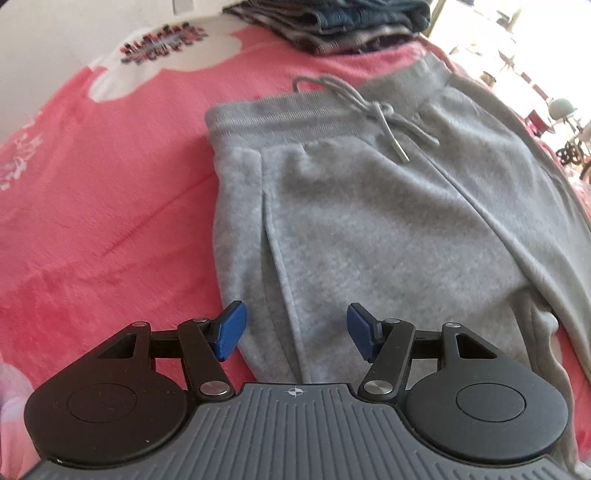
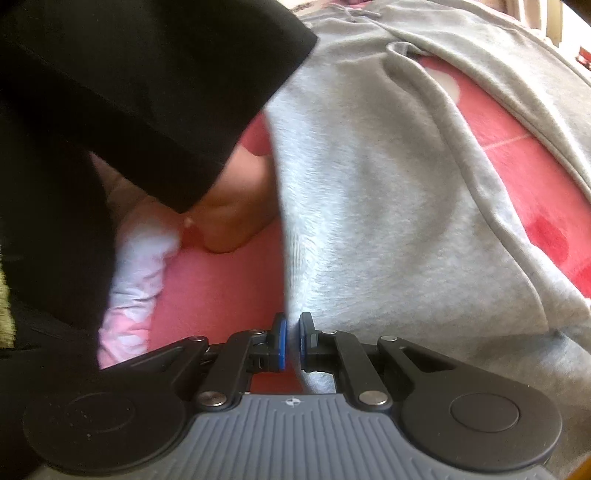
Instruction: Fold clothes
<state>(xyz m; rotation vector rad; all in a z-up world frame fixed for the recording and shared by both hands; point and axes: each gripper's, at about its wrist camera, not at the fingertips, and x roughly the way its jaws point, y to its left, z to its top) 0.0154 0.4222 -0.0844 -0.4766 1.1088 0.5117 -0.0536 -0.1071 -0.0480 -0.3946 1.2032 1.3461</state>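
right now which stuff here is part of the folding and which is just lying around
In the job:
grey sweatpants
left gripper, open over them
right gripper, shut on their edge

Lying about:
stack of folded clothes
pink blanket underneath
pink-and-white cloth

- One pair of grey sweatpants (image 1: pixel 369 221), spread flat, with one drawstring (image 1: pixel 373 110) knotted at the waistband, at twelve o'clock from the left gripper.
- One pink blanket (image 1: pixel 92 221) under everything, with one white flower print (image 1: pixel 162 55) at about eleven o'clock.
- One stack of folded clothes (image 1: pixel 332 22) at twelve o'clock, beyond the waistband; how many pieces are in it I cannot tell.
- Two grippers: the left gripper (image 1: pixel 293 330) and the right gripper (image 2: pixel 291 341), each with two blue pads.
- One black sleeve (image 2: pixel 140 92) at ten o'clock from the right gripper.
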